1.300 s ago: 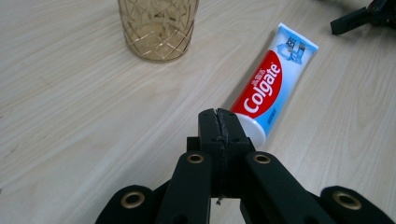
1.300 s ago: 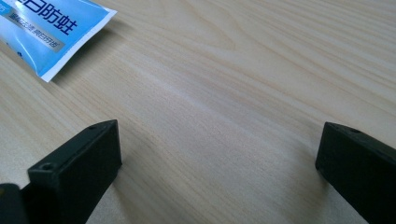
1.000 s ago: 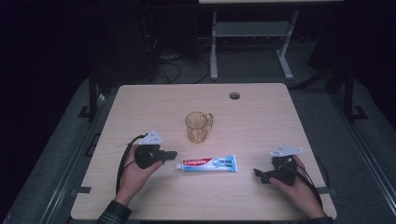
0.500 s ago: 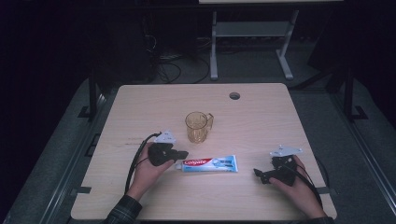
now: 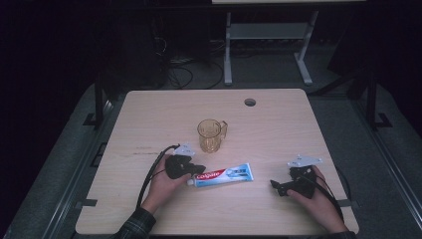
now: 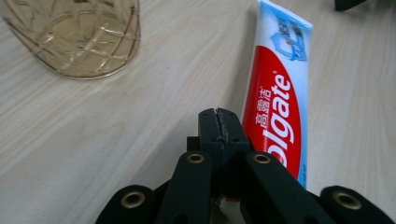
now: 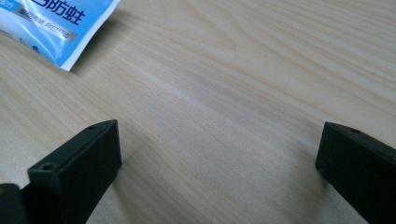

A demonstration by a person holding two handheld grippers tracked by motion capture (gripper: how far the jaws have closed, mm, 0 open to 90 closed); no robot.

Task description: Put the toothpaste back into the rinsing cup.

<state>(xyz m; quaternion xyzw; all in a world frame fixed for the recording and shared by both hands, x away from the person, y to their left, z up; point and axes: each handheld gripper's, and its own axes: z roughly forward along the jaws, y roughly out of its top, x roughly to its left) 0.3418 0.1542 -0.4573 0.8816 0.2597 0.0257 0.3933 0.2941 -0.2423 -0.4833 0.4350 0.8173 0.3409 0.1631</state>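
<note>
A red, white and blue toothpaste tube (image 5: 221,175) lies flat on the wooden table (image 5: 278,129), its cap end to the left. My left gripper (image 5: 199,169) rests at that cap end, jaws shut with nothing between them. In the left gripper view the closed tips (image 6: 218,116) lie just left of the tube (image 6: 280,93), with the amber glass mug (image 6: 79,37) beyond. The mug (image 5: 211,135) stands upright behind the tube. My right gripper (image 5: 276,186) sits to the tube's right, open. In its own view the jaws (image 7: 219,135) frame bare wood, the tube's crimped end (image 7: 51,23) at top left.
A round cable hole (image 5: 250,102) is in the table near its far edge. Bare wood lies between the tube and the right gripper. Beyond the table stand a metal frame (image 5: 263,45) and loose cables on the dark floor.
My left hand has slid right and slightly down, from apart from the tube to right beside its cap end. The right hand, tube and mug have not moved.
</note>
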